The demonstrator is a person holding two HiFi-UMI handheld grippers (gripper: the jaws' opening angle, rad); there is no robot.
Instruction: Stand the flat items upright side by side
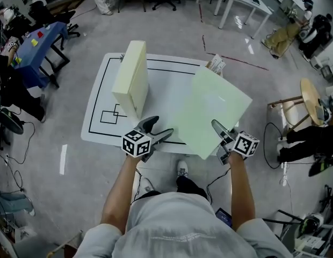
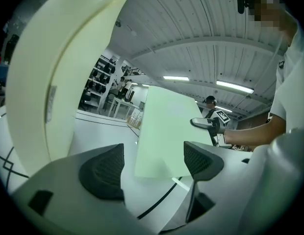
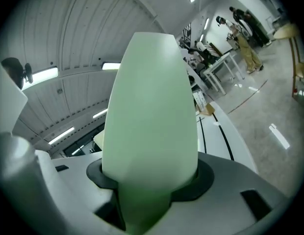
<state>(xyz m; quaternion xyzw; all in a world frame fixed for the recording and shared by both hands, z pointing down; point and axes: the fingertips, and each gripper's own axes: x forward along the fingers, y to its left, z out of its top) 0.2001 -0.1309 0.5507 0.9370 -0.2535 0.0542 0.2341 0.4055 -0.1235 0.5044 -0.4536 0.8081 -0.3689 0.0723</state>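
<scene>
two flat items are showing at the one white table (image 1: pixel 166 90) with black lines. one, a cream box (image 1: pixel 131 79), is standing upright on its edge on the left part of the table. the other, a pale green box (image 1: pixel 215 109), is leaning tilted over the right part, apart from the cream one, with a strip of bare table between them.

the person is holding two grippers, one in each hand. the right gripper (image 1: pixel 221 136) is clamping its fingers onto the near edge of the pale green box; in the right gripper view the box (image 3: pixel 149 131) is filling the space between both pads and rising away from them. the left gripper (image 1: pixel 158 129) is hovering at the table's front edge, just in front of the cream box, with its fingers (image 2: pixel 100 173) spread wide and nothing between them. in the left gripper view the cream box (image 2: pixel 49 82) is looming at the left and the green box (image 2: pixel 164 131) is showing beyond the gap.

one small packet (image 1: pixel 216 65), too small to make out, is sitting at the table's far edge.
</scene>
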